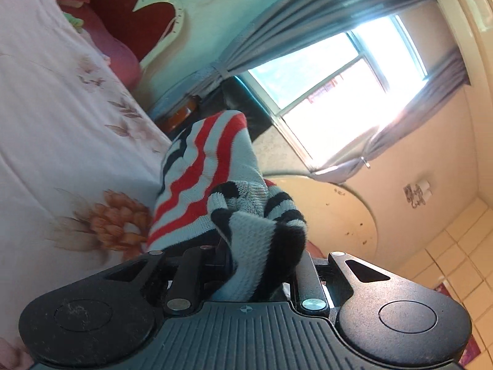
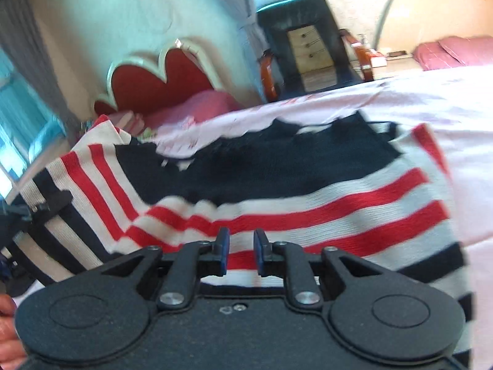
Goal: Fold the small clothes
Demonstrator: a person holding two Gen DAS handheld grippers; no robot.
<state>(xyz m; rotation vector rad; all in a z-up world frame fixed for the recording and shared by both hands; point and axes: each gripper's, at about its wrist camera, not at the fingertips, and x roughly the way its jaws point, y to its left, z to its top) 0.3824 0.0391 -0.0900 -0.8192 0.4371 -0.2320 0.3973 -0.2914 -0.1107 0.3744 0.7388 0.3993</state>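
A small knitted sweater [image 2: 277, 197] with red, white and navy stripes lies spread on the pink bed sheet [image 2: 446, 98]. My right gripper [image 2: 241, 246] hovers just over its striped lower part, jaws a little apart, holding nothing. My left gripper [image 1: 255, 265] is shut on a bunched navy-and-white striped edge of the same sweater [image 1: 203, 166] and holds it lifted off the bed; the cloth hides its fingertips. The left gripper also shows at the left edge of the right wrist view [image 2: 34, 206], clamped on the sweater's edge.
The bed has a flowered pink sheet [image 1: 61, 123], a red heart-shaped headboard [image 2: 148, 83] and pink pillows [image 2: 200, 104]. A dark dresser with drawers [image 2: 311, 52], a wooden chair [image 2: 268, 74] and a curtained window [image 1: 339, 92] lie beyond the bed.
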